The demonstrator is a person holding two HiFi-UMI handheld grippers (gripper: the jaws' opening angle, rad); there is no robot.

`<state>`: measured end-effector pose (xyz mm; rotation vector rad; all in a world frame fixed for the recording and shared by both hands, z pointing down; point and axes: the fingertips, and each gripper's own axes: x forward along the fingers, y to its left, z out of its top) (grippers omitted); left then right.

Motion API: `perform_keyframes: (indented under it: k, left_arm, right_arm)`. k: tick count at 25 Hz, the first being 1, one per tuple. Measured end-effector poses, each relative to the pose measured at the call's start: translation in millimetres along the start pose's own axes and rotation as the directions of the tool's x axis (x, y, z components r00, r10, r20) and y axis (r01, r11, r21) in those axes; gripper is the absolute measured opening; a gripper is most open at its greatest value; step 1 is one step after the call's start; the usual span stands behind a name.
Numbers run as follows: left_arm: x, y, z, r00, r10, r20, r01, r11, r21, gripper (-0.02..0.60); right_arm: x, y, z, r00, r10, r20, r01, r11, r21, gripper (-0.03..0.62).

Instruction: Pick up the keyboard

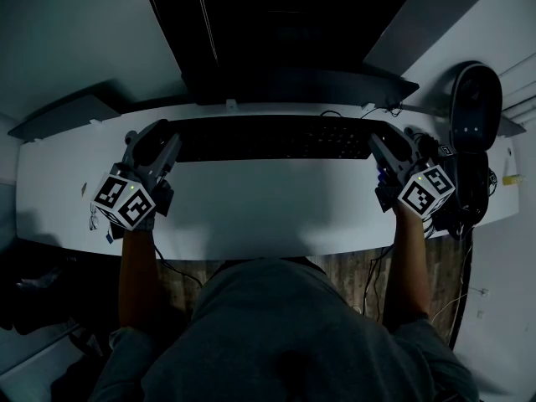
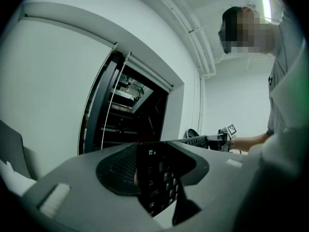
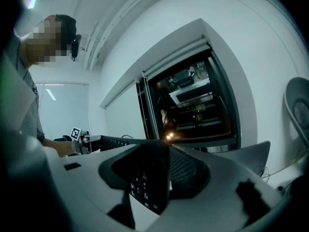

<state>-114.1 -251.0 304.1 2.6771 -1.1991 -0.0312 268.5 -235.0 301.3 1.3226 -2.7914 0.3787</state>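
Note:
A long black keyboard (image 1: 276, 138) lies across the far side of the white desk (image 1: 268, 212), just in front of the monitor's base. My left gripper (image 1: 170, 143) is shut on its left end and my right gripper (image 1: 378, 147) on its right end. In the left gripper view the keyboard's end (image 2: 157, 178) sits clamped between the jaws of the left gripper (image 2: 150, 174), and the board runs off to the right gripper (image 2: 223, 138). The right gripper view mirrors this: the keyboard (image 3: 147, 178) is in the right gripper (image 3: 155, 175), with the left gripper (image 3: 81, 140) far off. Whether the board touches the desk I cannot tell.
A dark monitor (image 1: 285, 32) on a grey base (image 1: 293, 86) stands close behind the keyboard. A black round device (image 1: 476, 107) and cables (image 1: 469, 191) crowd the desk's right end. The person's torso (image 1: 293, 333) is at the near edge.

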Motion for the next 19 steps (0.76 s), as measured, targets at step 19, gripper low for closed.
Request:
perform_keyframes:
  k: [19]
  left_arm:
    - [0.3,0.9,-2.2,1.000,-0.004,-0.001,0.004,1.000,0.001,0.179]
  right_arm:
    - [1.7,-1.1,0.3,1.000,0.006,-0.004,-0.006,1.000,0.001,0.179]
